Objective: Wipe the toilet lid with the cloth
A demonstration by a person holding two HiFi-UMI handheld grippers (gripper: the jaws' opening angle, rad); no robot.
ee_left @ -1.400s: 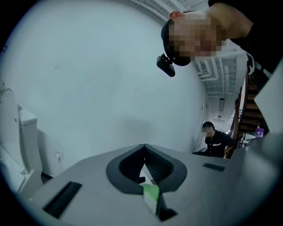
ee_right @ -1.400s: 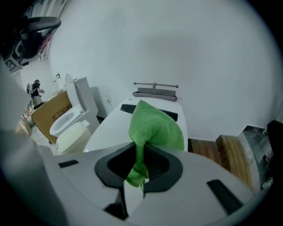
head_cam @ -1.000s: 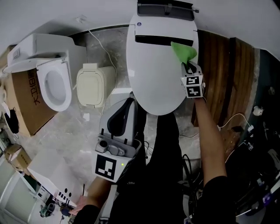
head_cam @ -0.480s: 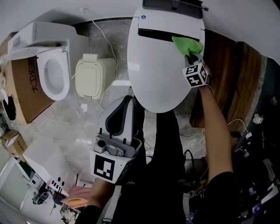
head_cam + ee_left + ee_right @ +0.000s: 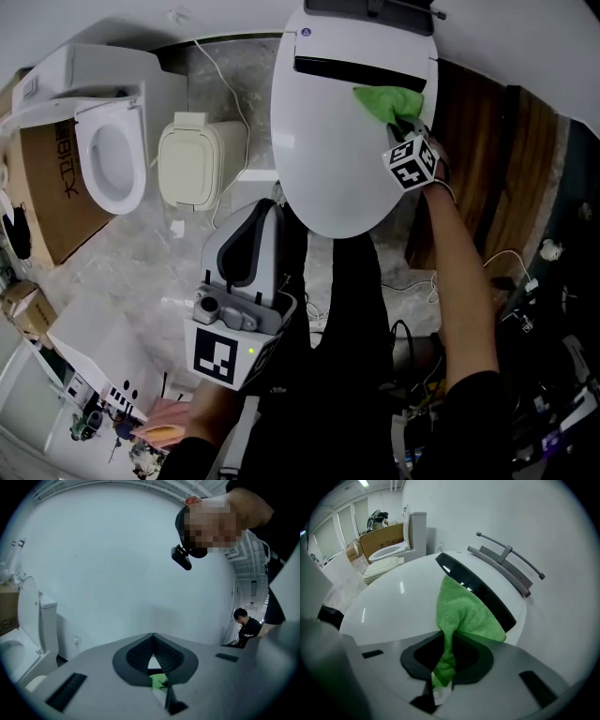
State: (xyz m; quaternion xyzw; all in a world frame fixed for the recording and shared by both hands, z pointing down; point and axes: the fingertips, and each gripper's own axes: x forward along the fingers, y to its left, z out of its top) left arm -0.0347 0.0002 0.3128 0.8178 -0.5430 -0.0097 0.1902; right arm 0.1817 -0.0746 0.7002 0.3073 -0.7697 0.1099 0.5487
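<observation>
- The right gripper's jaws pinch a fuzzy green microfibre cloth, bunched against the glossy white oval toilet lid.
- The left gripper's jaws are pressed together, empty.

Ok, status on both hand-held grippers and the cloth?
Right hand-held gripper shut on green cloth. Cloth on toilet lid, by the hinge end. Left hand-held gripper shut, empty, off the lid. Nothing else on the lid.
</observation>
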